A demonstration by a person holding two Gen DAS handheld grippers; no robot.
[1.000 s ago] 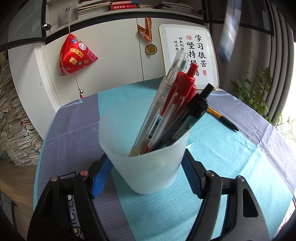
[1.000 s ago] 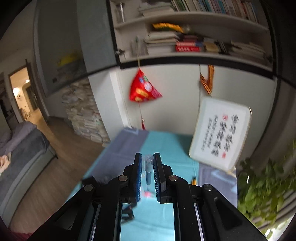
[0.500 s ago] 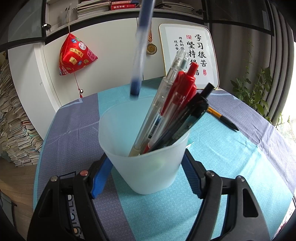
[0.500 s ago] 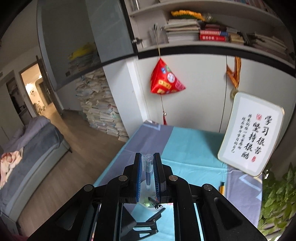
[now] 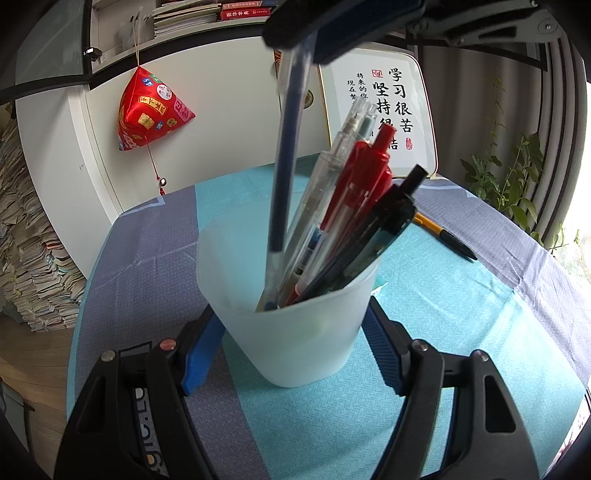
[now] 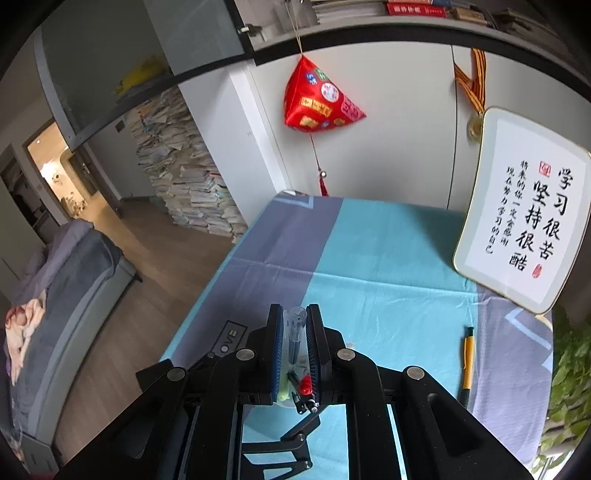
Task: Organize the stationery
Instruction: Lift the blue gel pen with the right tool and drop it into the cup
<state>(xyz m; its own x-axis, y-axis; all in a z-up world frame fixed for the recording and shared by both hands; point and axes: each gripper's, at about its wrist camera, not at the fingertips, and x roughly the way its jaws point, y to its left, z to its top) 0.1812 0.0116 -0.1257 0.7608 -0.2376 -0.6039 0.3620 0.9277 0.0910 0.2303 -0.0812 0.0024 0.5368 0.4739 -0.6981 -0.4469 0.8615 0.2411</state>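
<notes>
Blue pen [image 5: 286, 155], gripped by the right tongs [image 5: 314, 29], hangs near-vertical from 12 o'clock, tip inside the cup [image 5: 295, 343] clamped by the left tongs [image 5: 291, 354].

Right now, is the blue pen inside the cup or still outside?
Partly in: the blue pen has its tip below the cup rim, its top clamped in the right gripper.

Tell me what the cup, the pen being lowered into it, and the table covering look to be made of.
Cup: probably frosted translucent plastic; the pens show as dim shapes through its matte wall.
Pen being lowered: likely clear hard plastic, since a dark blue core shows through the barrel.
Table covering: apparently woven cloth, matte, with creases and a fine zigzag texture.
</notes>
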